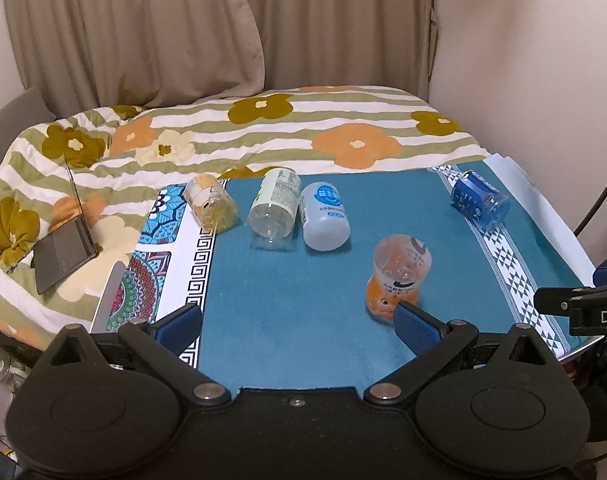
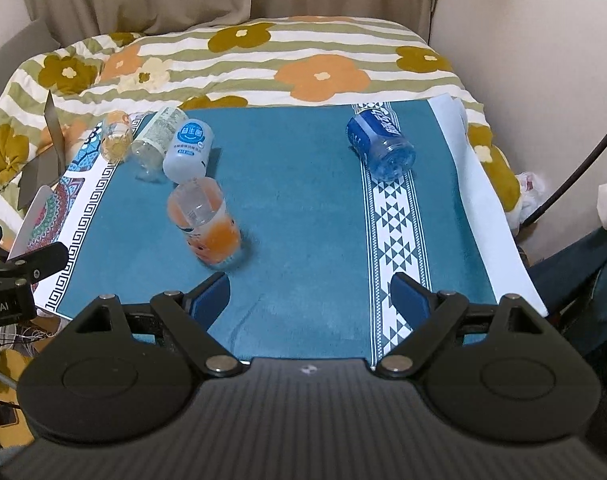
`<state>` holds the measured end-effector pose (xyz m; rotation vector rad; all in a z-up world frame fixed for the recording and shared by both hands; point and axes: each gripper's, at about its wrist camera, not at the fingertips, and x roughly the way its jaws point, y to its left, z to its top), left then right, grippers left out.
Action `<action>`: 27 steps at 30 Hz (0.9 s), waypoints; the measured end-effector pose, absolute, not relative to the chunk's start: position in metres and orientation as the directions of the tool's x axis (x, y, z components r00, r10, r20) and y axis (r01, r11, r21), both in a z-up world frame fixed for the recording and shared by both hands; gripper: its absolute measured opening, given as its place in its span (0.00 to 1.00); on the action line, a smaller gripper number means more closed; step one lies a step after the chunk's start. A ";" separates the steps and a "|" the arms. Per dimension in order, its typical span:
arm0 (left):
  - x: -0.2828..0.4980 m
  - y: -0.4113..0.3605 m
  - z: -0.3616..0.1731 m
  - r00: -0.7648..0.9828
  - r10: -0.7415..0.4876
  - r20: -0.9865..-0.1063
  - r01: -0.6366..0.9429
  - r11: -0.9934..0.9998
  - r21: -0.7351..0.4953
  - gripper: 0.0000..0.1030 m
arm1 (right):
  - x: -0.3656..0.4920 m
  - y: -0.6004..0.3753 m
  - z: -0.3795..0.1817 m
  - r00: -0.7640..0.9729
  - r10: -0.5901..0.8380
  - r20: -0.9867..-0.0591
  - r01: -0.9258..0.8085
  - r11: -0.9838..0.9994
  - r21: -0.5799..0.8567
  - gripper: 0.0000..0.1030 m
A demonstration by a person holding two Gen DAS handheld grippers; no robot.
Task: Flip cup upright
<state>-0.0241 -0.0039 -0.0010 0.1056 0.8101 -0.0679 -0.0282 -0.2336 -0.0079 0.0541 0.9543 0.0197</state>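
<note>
While the orange cup [image 2: 205, 226] stands mouth-down, seemingly tilted, on the teal mat [image 2: 303, 216], both the left gripper [image 1: 299, 322] and right gripper [image 2: 309, 294] hang released, empty. Approach appears under way; next, jaws must straddle the cup.

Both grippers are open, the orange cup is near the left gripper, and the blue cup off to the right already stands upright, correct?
Not quite. The blue cup lies on its side on the patterned strip of the teal mat, as the right wrist view shows. The rest holds: the left gripper and right gripper are open, with the orange cup near the left gripper.
</note>
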 end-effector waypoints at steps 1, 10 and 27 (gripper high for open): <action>-0.024 -0.005 0.000 0.690 -0.019 -0.724 0.102 0.992 0.071 1.00 | -0.027 -0.234 -0.008 0.579 0.042 -0.815 0.008 0.998 0.057 1.00; -0.021 -0.012 0.002 0.695 -0.017 -0.718 0.116 0.989 0.089 1.00 | -0.023 -0.236 -0.009 0.578 0.044 -0.815 0.008 0.998 0.060 1.00; -0.018 -0.014 0.003 0.694 -0.021 -0.719 0.123 0.988 0.090 1.00 | -0.019 -0.238 -0.010 0.572 0.036 -0.819 0.015 0.998 0.054 1.00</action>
